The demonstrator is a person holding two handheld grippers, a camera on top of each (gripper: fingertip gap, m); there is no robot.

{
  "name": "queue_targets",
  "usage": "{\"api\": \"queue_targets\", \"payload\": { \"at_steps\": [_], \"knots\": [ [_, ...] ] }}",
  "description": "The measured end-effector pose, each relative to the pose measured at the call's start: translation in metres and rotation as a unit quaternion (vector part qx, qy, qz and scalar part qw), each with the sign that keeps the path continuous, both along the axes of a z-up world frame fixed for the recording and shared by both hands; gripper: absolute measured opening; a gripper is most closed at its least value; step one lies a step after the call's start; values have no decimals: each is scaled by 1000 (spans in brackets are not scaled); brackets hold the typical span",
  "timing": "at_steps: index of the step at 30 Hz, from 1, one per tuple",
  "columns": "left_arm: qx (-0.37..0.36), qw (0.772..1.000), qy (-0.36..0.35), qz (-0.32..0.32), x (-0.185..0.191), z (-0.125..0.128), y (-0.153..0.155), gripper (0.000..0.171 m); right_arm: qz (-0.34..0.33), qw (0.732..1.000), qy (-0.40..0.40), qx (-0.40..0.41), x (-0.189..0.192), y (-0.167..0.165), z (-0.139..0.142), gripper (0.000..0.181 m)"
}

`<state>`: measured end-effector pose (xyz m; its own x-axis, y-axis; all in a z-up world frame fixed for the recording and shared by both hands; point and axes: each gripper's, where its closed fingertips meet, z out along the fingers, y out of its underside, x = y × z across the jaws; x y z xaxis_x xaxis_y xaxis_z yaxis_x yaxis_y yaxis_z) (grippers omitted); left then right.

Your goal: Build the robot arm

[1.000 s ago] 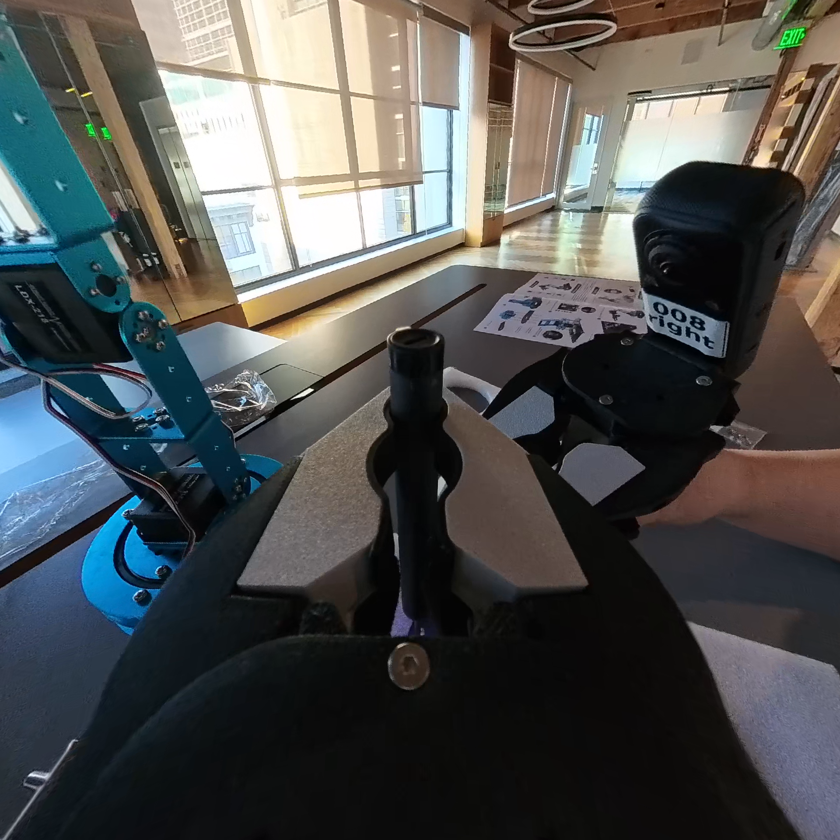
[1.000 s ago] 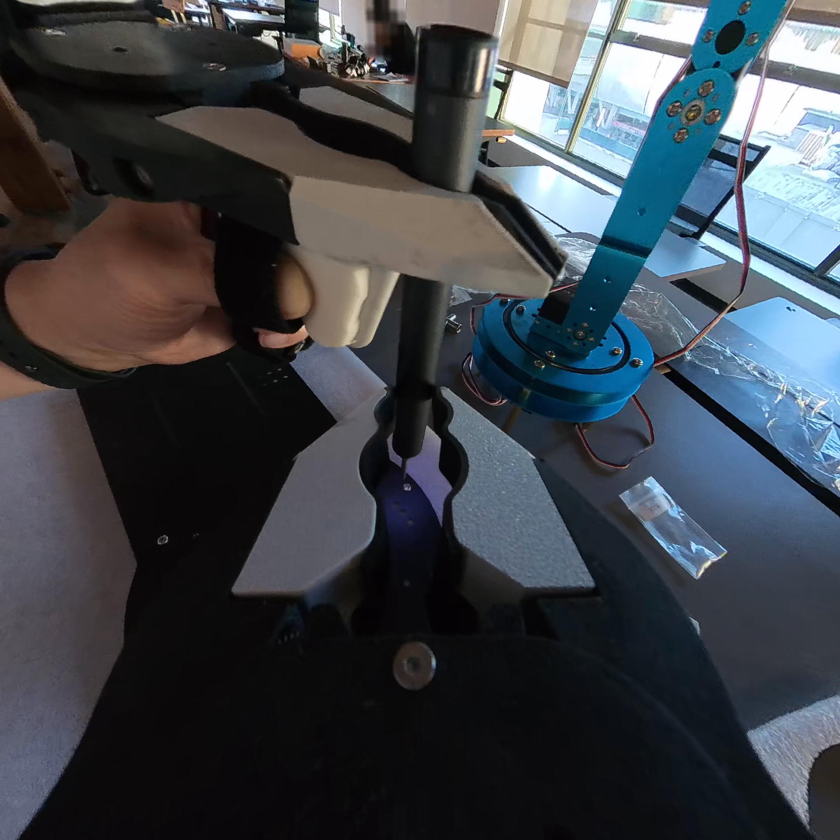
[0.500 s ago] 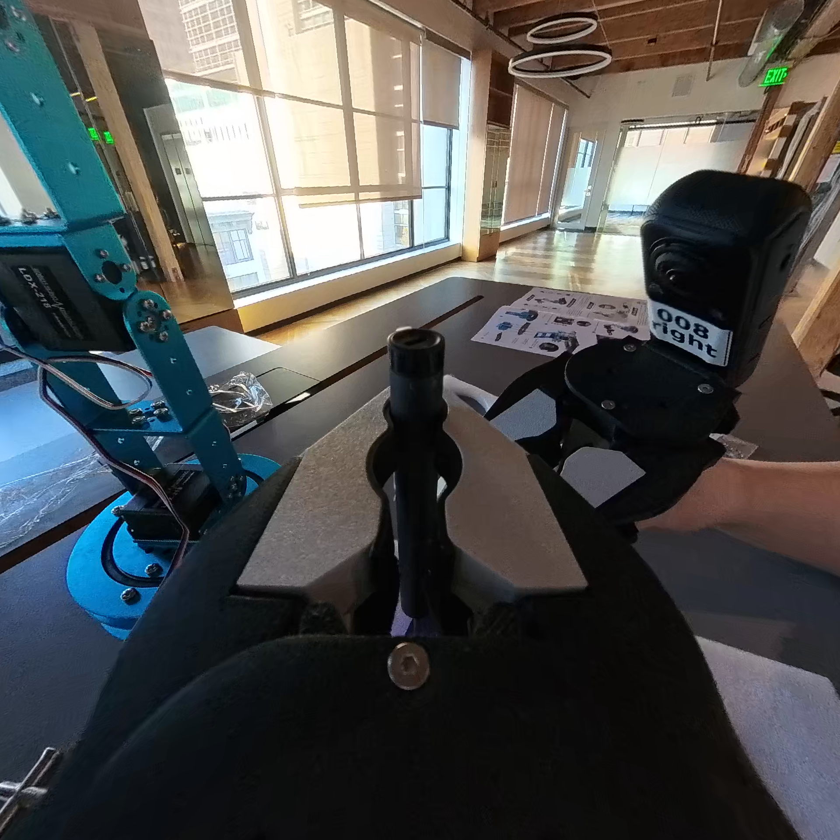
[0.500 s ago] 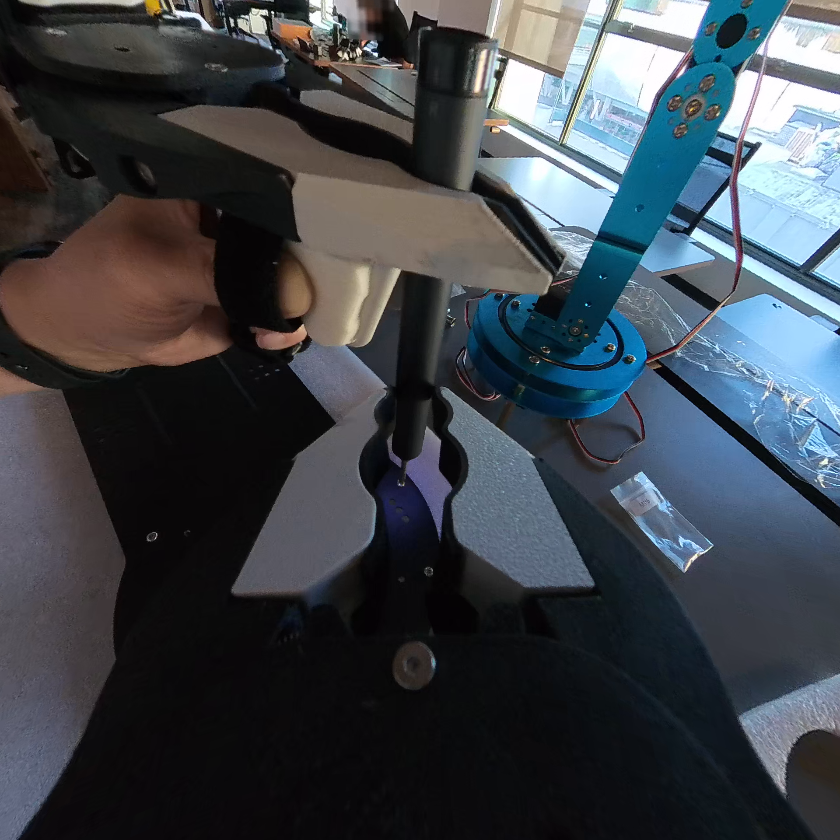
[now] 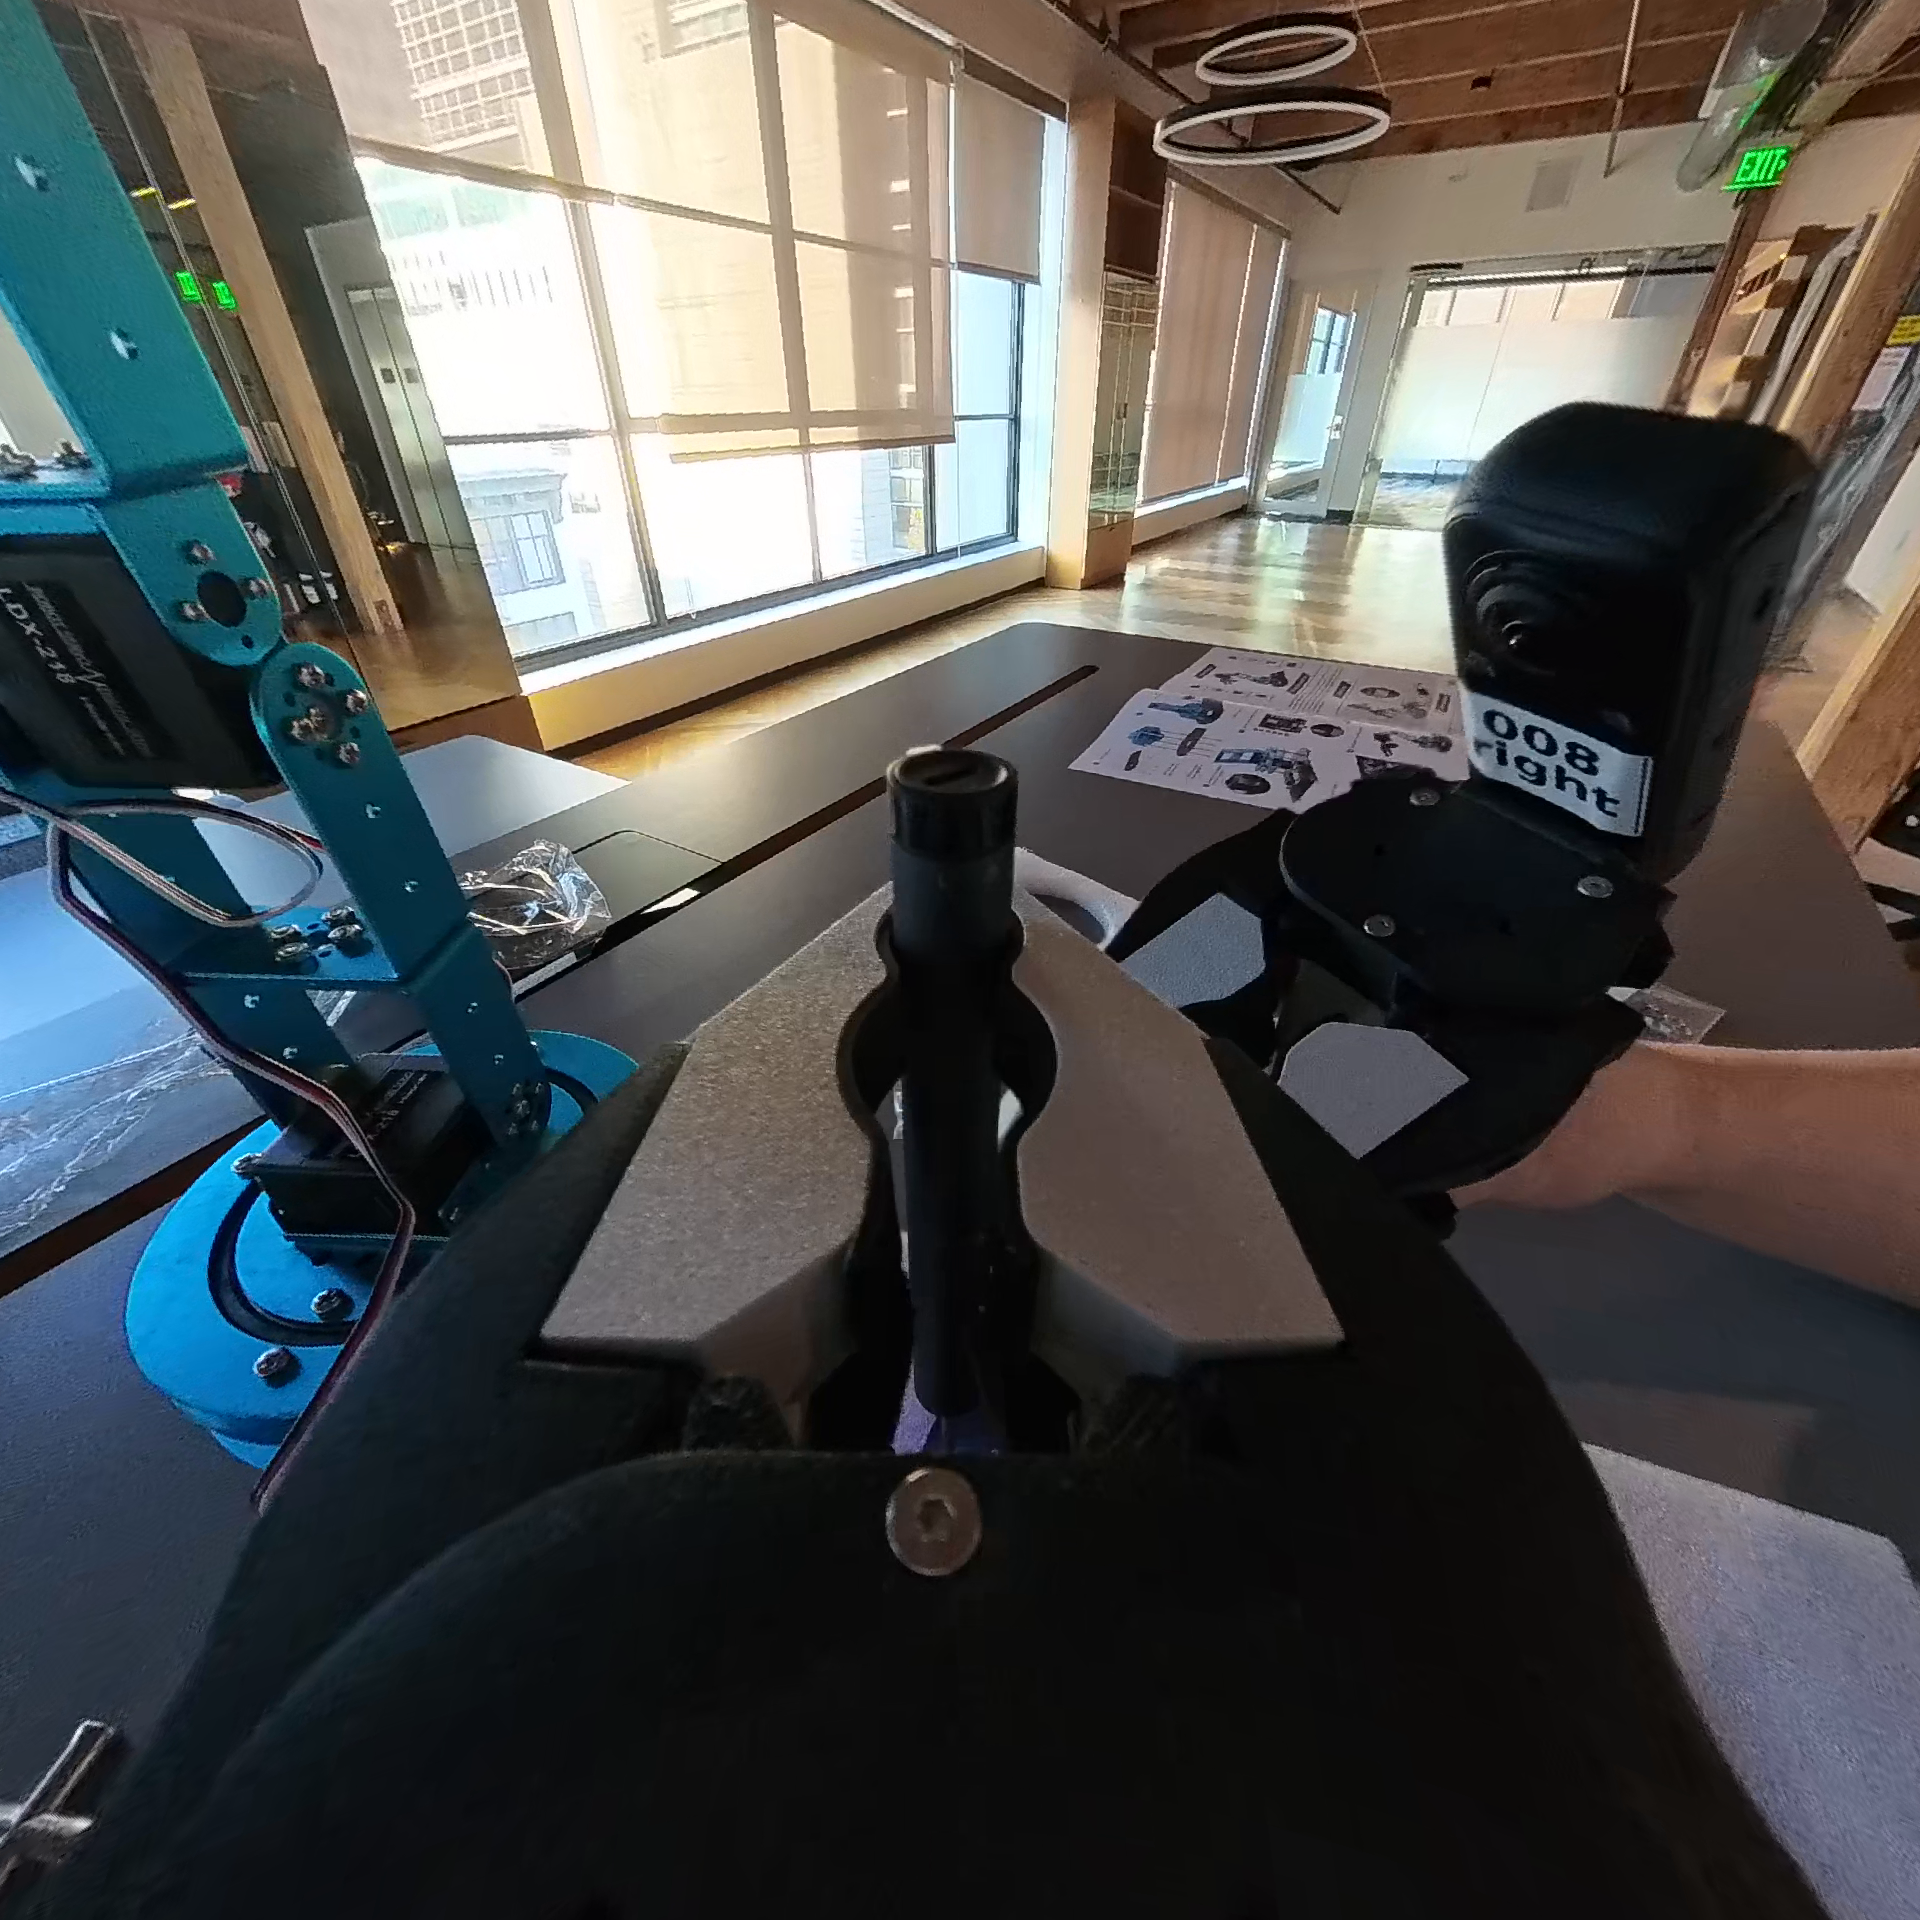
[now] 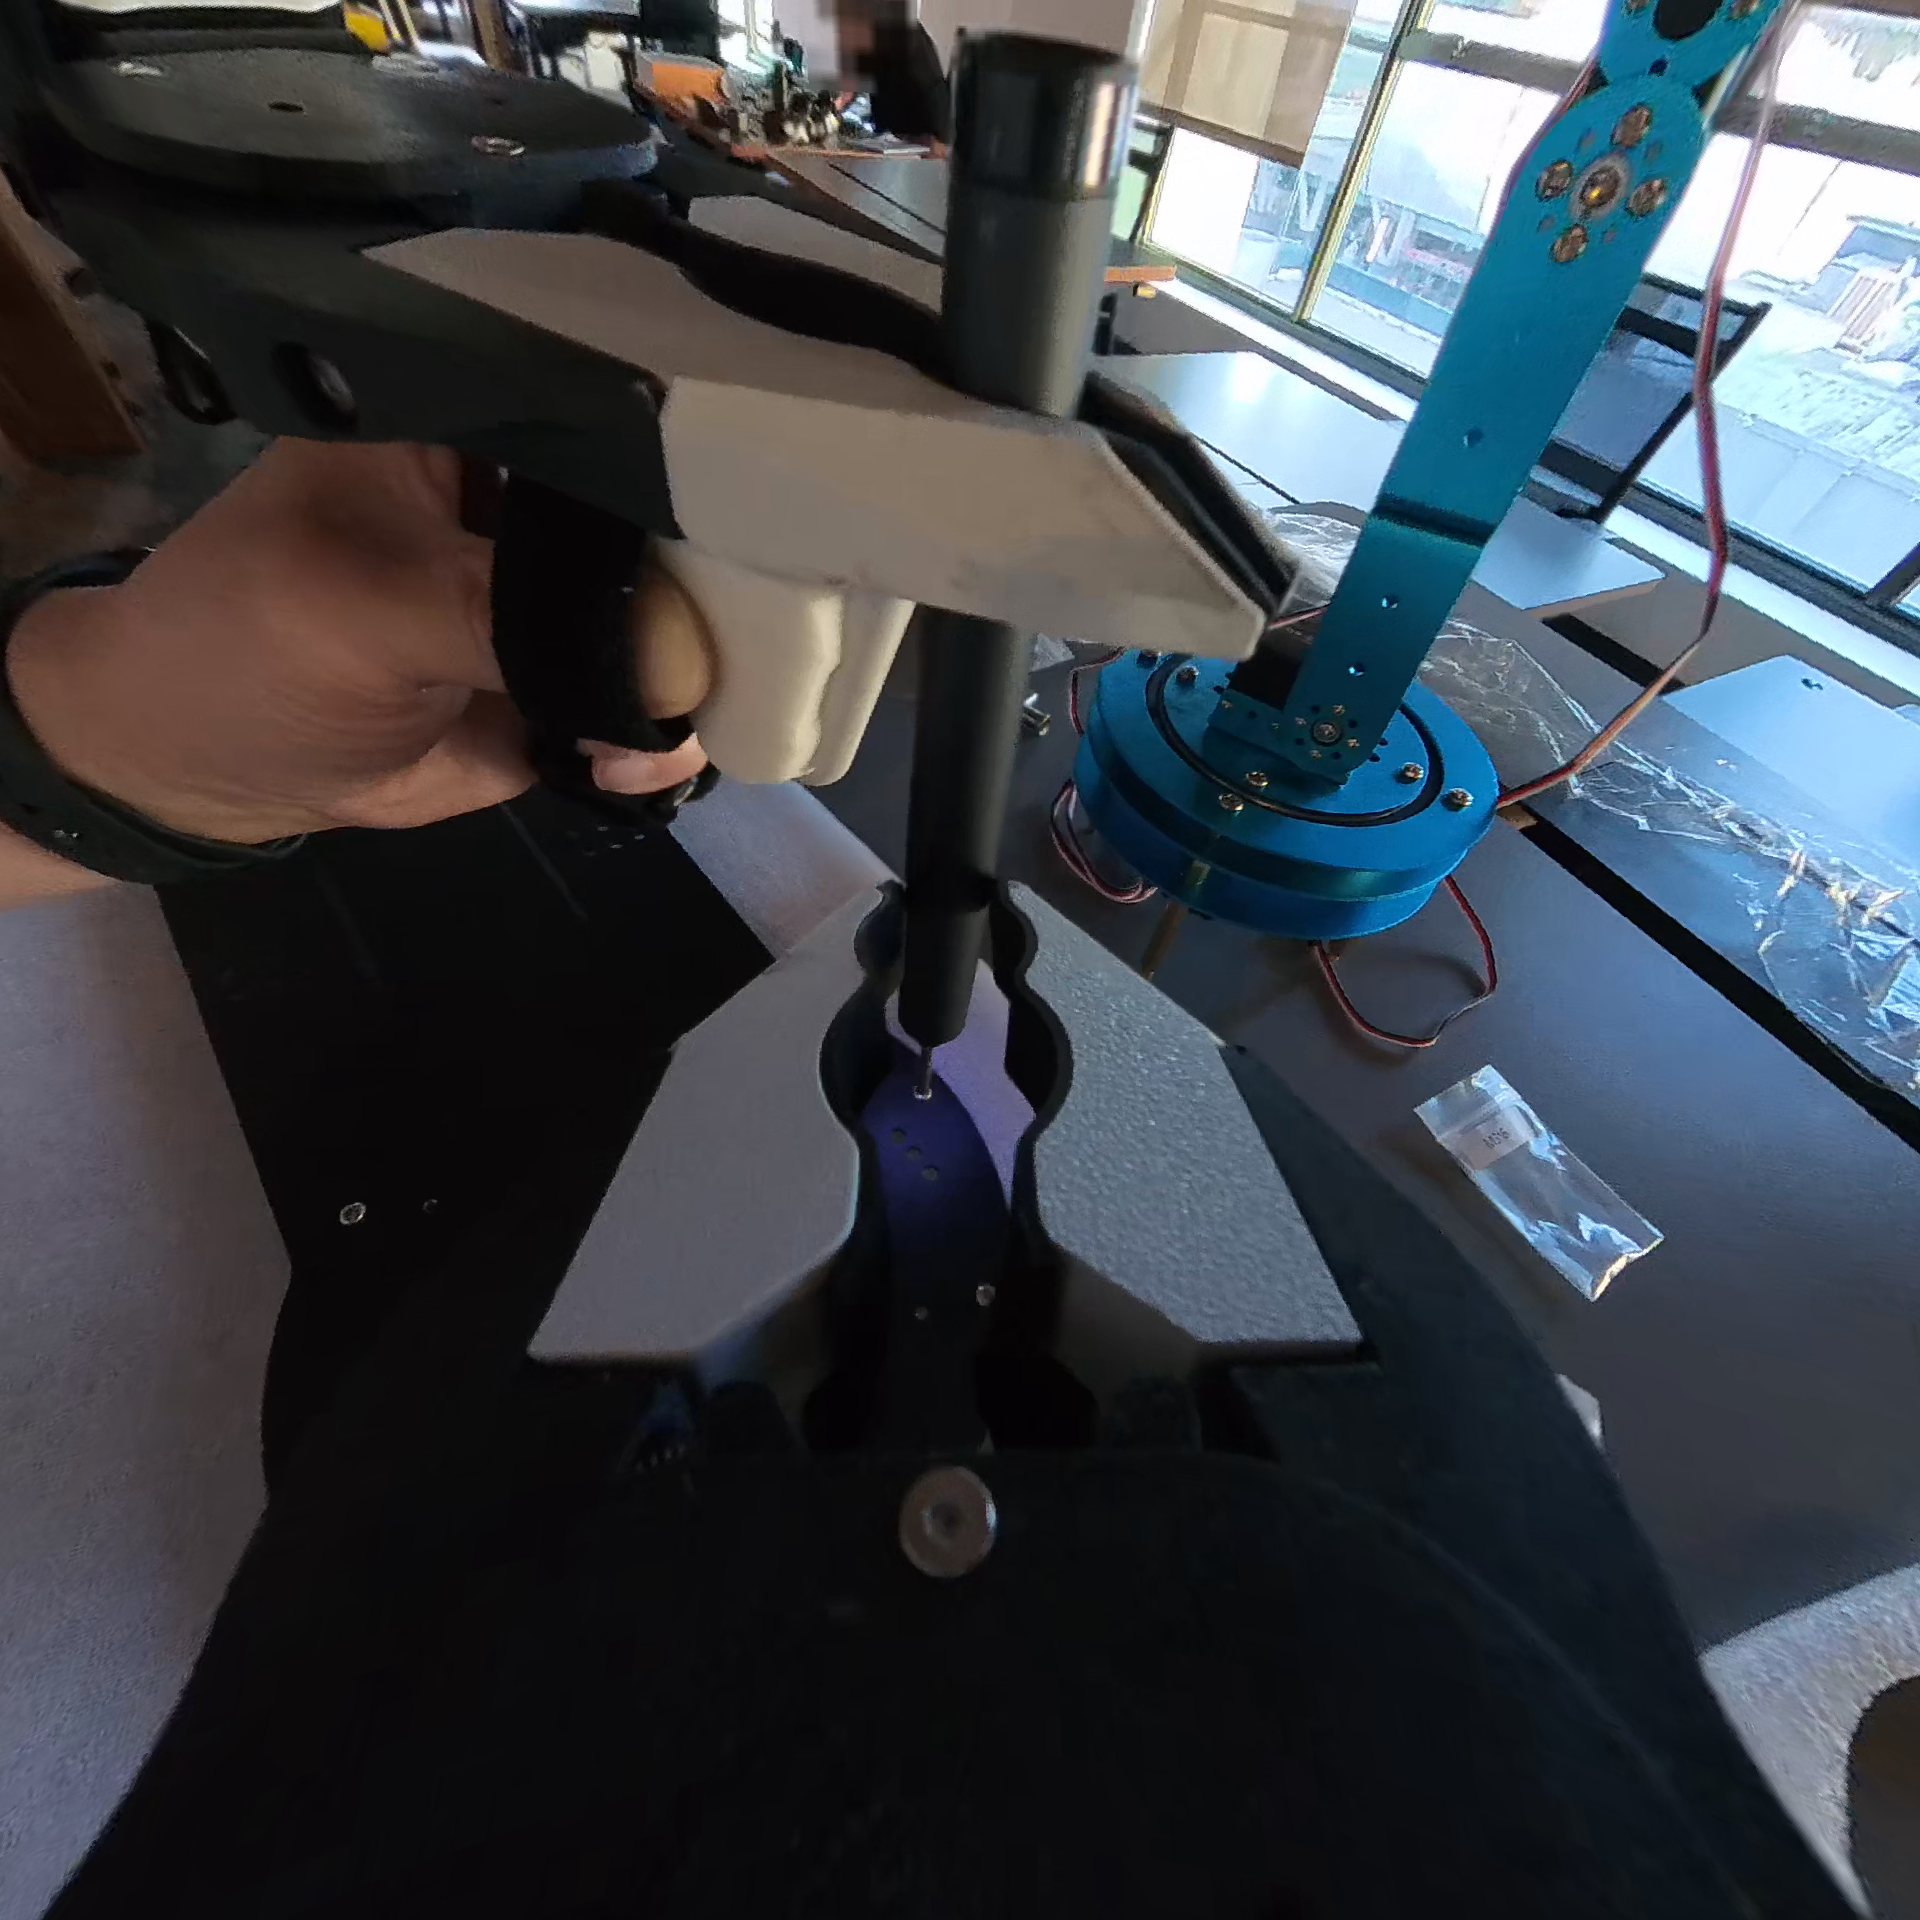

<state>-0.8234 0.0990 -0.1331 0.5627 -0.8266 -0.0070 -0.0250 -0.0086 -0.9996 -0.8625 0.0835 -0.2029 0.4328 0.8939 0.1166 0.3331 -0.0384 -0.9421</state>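
Black screwdriver [image 6: 997, 436] stood upright, clamped in left gripper [image 5: 948, 1049], tip touching purple bracket [image 6: 928, 1164] gripped by right gripper [image 6: 940, 1091]. Blue robot-arm base [image 6: 1288, 790] beside them on black table [image 6: 1714, 1091]; small plastic bag [image 6: 1532, 1179] near.

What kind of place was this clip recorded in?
Probably an open-plan office or lab. Tall windows line a wood-floored room with an exit sign, and on a long dark table sit a blue robot arm kit and instruction sheets.
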Motion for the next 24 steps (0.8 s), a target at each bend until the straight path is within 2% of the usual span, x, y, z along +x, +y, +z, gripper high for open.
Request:
{"api": "queue_targets", "payload": {
  "at_steps": [8,15,24],
  "knots": [
    [-6,1000,-3,-1,0,0,1,9,-14,998,49,-31,6,-1,0,21],
    [-9,1000,-3,-3,-1,-1,1,9,-12,998,46,-29,-1,0,-2,14],
    [-9,1000,-3,-2,0,-1,0,9,-14,998,55,-34,-1,1,1,14]
  ]
}}
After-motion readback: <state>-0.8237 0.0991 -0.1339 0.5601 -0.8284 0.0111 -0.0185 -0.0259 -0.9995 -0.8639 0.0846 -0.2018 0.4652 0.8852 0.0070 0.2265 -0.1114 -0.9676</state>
